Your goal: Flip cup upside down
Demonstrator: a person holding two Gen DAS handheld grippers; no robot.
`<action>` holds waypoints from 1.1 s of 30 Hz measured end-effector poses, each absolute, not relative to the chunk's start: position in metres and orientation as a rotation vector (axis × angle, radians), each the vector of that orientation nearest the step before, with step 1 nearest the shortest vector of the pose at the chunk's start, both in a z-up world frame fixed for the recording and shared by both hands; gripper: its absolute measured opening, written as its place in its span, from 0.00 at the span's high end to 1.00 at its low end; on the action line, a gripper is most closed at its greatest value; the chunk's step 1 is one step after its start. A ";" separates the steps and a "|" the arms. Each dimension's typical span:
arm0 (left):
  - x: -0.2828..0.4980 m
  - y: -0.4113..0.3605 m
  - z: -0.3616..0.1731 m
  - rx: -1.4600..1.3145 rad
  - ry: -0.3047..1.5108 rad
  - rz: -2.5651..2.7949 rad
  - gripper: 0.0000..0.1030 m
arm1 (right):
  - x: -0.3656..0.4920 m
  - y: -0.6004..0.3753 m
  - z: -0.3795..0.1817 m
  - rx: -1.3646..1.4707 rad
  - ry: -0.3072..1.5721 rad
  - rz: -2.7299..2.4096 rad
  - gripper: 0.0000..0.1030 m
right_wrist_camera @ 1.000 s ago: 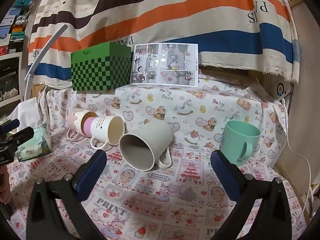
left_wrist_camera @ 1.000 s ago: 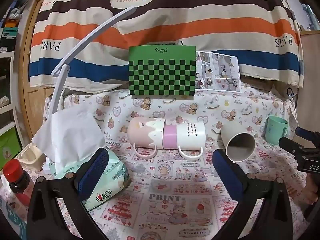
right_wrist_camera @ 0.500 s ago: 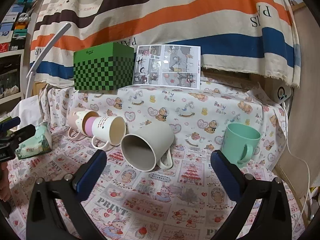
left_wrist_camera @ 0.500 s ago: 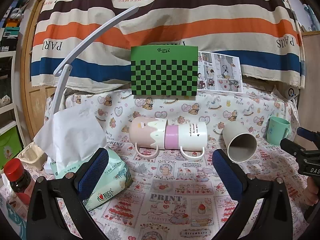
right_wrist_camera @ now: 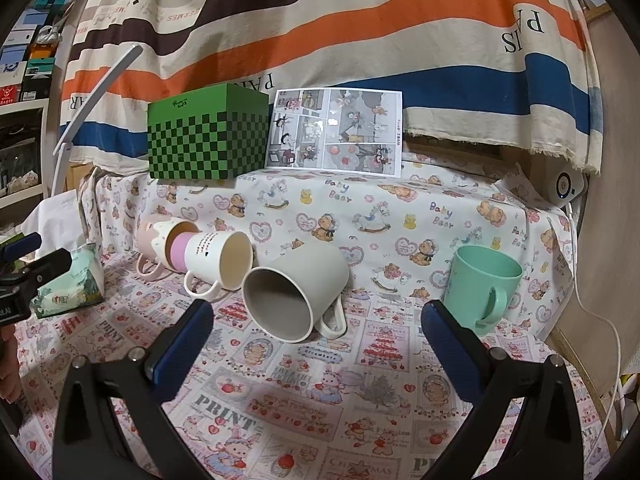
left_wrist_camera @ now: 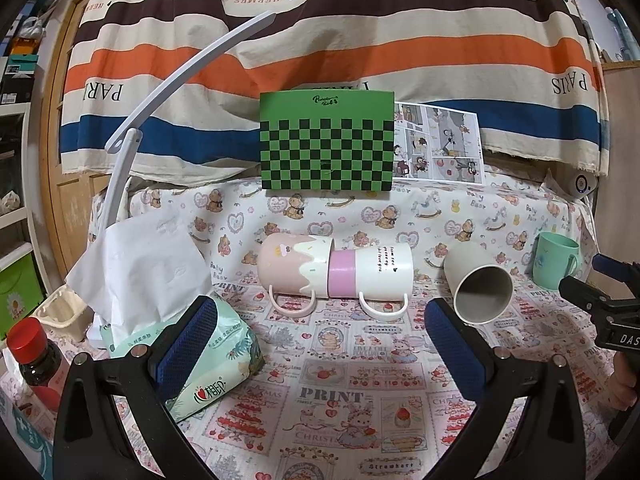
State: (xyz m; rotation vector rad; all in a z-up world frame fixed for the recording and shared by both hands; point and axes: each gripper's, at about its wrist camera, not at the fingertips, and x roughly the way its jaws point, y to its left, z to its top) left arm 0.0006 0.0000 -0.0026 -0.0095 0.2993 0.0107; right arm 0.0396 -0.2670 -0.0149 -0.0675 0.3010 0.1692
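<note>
Smooth grey mug [right_wrist_camera: 294, 294] on its side on patterned cloth [right_wrist_camera: 320, 380] — both grippers, left [left_wrist_camera: 320, 336] and right [right_wrist_camera: 316, 332], wide apart, ribbed blue pads [right_wrist_camera: 182, 344] bare.

The pink cup's [right_wrist_camera: 150, 238] mouth is hidden by the white cup [right_wrist_camera: 218, 258] pushed into it. The bottle [left_wrist_camera: 34, 358] is cut off at the left edge. The basket [left_wrist_camera: 60, 314] hides partly behind the tissue [left_wrist_camera: 140, 264]. The small writing on the white cup is too tiny to read.
</note>
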 end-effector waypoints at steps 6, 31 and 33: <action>0.001 0.001 -0.002 -0.010 0.300 0.014 0.00 | 0.041 -0.268 -0.015 -0.063 0.310 0.169 0.00; 0.000 0.001 -0.001 -0.017 0.300 0.031 0.00 | 0.043 -0.266 -0.016 -0.067 0.318 0.167 0.00; 0.000 0.001 -0.001 -0.018 0.300 0.031 0.00 | 0.043 -0.266 -0.016 -0.068 0.318 0.168 0.00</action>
